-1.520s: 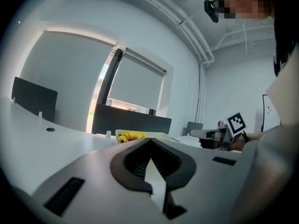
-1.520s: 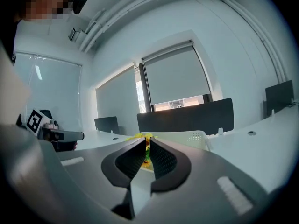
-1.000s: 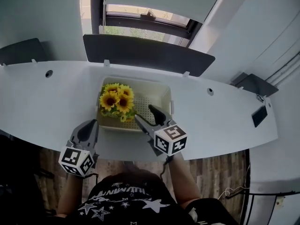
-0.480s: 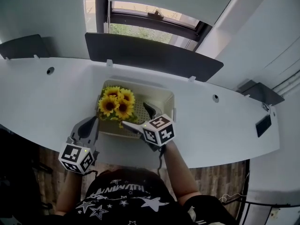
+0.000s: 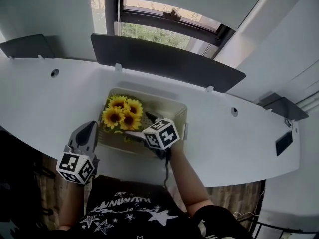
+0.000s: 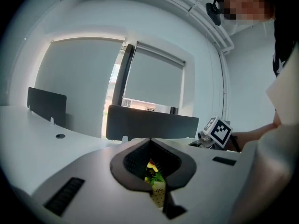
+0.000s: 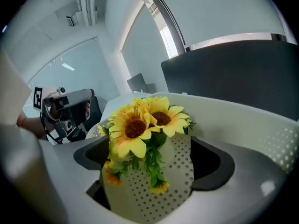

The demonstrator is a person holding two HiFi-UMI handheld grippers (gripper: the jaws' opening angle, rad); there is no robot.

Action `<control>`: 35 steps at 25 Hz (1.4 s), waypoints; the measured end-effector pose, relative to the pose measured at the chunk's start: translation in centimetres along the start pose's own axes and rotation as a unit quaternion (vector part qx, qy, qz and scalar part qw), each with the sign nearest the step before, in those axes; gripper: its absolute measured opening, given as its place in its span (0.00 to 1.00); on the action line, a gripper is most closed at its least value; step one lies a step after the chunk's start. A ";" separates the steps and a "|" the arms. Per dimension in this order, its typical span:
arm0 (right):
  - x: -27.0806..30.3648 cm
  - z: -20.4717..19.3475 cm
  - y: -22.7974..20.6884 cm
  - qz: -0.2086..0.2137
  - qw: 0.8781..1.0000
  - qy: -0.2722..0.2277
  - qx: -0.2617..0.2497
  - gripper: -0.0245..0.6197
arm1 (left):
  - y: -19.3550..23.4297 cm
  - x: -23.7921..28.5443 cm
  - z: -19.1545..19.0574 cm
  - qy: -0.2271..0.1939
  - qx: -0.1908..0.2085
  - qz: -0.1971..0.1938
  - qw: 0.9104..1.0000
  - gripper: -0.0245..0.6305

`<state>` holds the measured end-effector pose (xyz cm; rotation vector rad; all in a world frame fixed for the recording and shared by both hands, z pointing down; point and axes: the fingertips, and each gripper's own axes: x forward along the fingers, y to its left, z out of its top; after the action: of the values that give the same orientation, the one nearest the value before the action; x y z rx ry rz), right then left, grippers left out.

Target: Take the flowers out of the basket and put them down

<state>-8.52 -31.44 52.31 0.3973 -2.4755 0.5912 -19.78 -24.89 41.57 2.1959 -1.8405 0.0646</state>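
Observation:
A bunch of yellow sunflowers (image 5: 121, 112) stands in the left part of a cream perforated basket (image 5: 172, 114) on the white desk. My right gripper (image 5: 141, 125) reaches into the basket from the near side. Its jaws have just been opening and now stand wide apart. In the right gripper view the sunflowers (image 7: 140, 125) rise between the jaws of the right gripper (image 7: 152, 160), and the pads do not press on them. My left gripper (image 5: 88, 129) hovers at the desk's front edge, left of the basket, its jaws together and holding nothing. In its own view the left gripper (image 6: 150, 140) points at the flowers.
A dark divider panel (image 5: 164, 59) runs along the back of the desk (image 5: 45, 103), with a window behind it. Cable holes (image 5: 55, 72) sit at the back left and back right. A small dark object (image 5: 284, 142) lies at the far right edge.
My right gripper has dropped and tilted down into the basket beside the flowers, and its jaws have spread wider. The left gripper has shifted slightly to the left.

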 end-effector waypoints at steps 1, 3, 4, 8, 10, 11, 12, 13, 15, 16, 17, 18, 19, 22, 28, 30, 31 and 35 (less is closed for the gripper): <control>0.1 -0.2 -0.2 0.001 1.000 0.007 -0.004 0.83 | 0.1 0.1 0.0 0.001 0.001 0.003 1.000 0.05; 0.6 -0.6 -0.5 0.003 1.000 0.020 -0.014 0.83 | 0.4 0.4 -0.2 0.005 0.004 0.002 1.000 0.05; 1.0 -0.7 -0.4 0.005 0.999 0.024 -0.022 0.83 | 0.6 0.5 -0.4 0.010 0.006 -0.001 1.000 0.05; 2.6 -1.0 0.4 0.026 0.998 0.024 -0.056 0.83 | 1.2 1.1 -1.1 0.028 0.015 -0.022 0.999 0.05; 3.1 -1.5 0.9 0.035 0.997 0.027 -0.057 0.83 | 1.1 1.4 -1.2 0.034 0.016 -0.033 0.999 0.05; 3.3 -1.6 0.9 0.036 0.997 0.024 -0.060 0.83 | 1.0 1.5 -1.3 0.036 0.016 -0.037 0.999 0.05; 3.5 -1.4 0.9 0.035 0.997 0.014 -0.063 0.83 | 1.0 1.5 -1.3 0.037 0.016 -0.042 0.998 0.05; 3.7 -1.1 0.8 0.034 0.997 0.002 -0.063 0.83 | 1.0 1.6 -1.3 0.037 0.016 -0.045 0.998 0.05; 4.1 -1.1 0.8 0.037 0.998 -0.002 -0.058 0.83 | 1.3 1.9 -1.2 0.038 0.019 -0.052 0.998 0.05; 4.5 -1.3 0.9 0.038 0.998 0.003 -0.056 0.83 | 1.5 2.0 -1.1 0.038 0.020 -0.054 0.998 0.05; 4.8 -1.5 0.9 0.039 0.998 0.009 -0.056 0.83 | 1.7 2.1 -1.0 0.039 0.020 -0.056 0.997 0.05; 5.2 -1.8 0.8 0.037 0.997 0.014 -0.059 0.83 | 1.9 2.1 -1.0 0.040 0.021 -0.057 0.997 0.05; 5.5 -1.9 0.7 0.032 0.997 0.017 -0.063 0.83 | 2.0 2.2 -0.9 0.041 0.021 -0.058 0.997 0.05; 6.2 -2.5 0.0 0.017 0.997 0.025 -0.075 0.83 | 2.4 2.3 -0.8 0.041 0.021 -0.061 0.997 0.05; 7.4 -3.1 -0.5 0.026 0.995 0.028 -0.089 0.83 | 2.7 2.8 -0.7 0.041 0.020 -0.062 0.997 0.05; 7.5 -3.0 -0.4 0.029 0.995 0.028 -0.088 0.83 | 2.5 2.9 -0.8 0.040 0.019 -0.062 0.997 0.05; 7.4 -2.9 -0.1 0.033 0.995 0.029 -0.084 0.83 | 2.4 2.9 -0.9 0.041 0.018 -0.062 0.997 0.05; 8.0 -3.4 -0.4 0.038 0.995 0.030 -0.084 0.83 | 2.1 2.9 -1.0 0.042 0.016 -0.060 0.997 0.05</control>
<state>-13.20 -31.33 59.60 0.2172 -2.4679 0.4156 -21.13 -27.79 43.55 2.2847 -1.6705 0.1625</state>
